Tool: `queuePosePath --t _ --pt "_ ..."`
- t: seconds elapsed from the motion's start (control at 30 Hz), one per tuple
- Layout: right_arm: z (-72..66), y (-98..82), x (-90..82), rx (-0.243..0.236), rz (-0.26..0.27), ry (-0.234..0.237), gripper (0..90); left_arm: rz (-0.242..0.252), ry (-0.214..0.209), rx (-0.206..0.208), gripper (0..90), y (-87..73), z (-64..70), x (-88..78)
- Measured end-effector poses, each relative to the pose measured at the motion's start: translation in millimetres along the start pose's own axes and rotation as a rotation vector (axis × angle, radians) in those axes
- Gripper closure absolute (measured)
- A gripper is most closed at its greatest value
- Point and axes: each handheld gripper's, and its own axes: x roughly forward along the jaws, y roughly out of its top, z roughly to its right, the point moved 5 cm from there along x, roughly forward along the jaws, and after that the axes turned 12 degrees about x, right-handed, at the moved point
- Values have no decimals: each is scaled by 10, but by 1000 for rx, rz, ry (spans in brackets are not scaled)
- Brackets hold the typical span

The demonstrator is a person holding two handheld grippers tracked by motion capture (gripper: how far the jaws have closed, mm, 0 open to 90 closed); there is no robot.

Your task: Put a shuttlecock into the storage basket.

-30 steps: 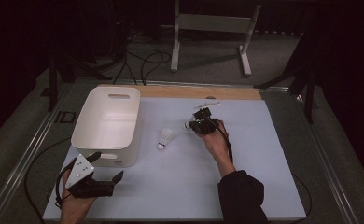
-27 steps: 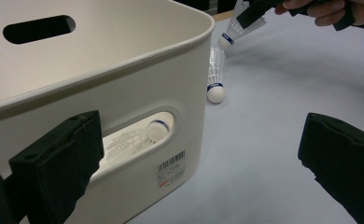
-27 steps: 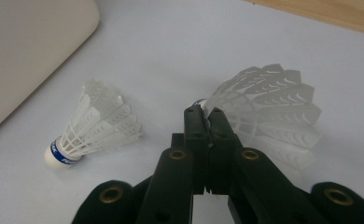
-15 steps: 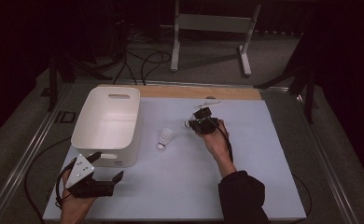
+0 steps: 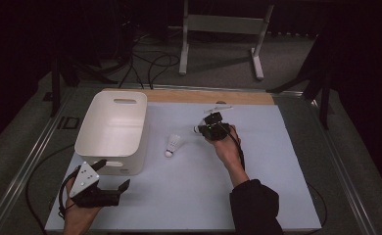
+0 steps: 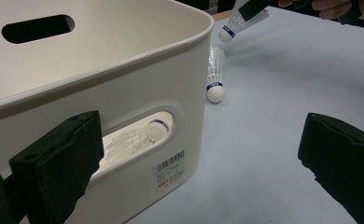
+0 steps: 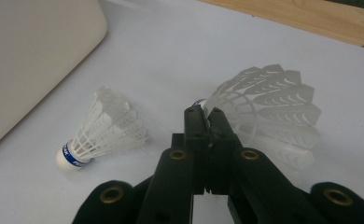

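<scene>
Shuttlecock (image 7: 269,112) held by the right gripper (image 7: 208,116): the jaws are pressed together on the edge of its white skirt, and the skirt fans out to the right of the jaw tips in the right gripper view. In the high view the right gripper (image 5: 204,128) sits over the pale blue mat (image 5: 277,186), right of centre, with the clamped shuttlecock (image 5: 197,129) at its tip. In the left gripper view that shuttlecock (image 6: 231,25) is clear of the mat, cork end down.

Second shuttlecock (image 5: 173,145) lies on its side on the mat, between the right gripper and the white bin (image 5: 114,131), apart from both. Its cork carries a blue band.

Third shuttlecock (image 6: 140,140) lies inside the white bin, visible through the handle slot in the near wall.

Left gripper (image 5: 111,176) rests at the near left corner of the mat, just beside the near wall of the bin. Its jaws stand wide apart with nothing between them
</scene>
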Motion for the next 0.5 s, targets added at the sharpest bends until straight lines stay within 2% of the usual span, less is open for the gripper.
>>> queuePosePath --t 0.5 --pt "-49 45 -68 -15 12 3 897 3 1 -3 9 3 1 -2"
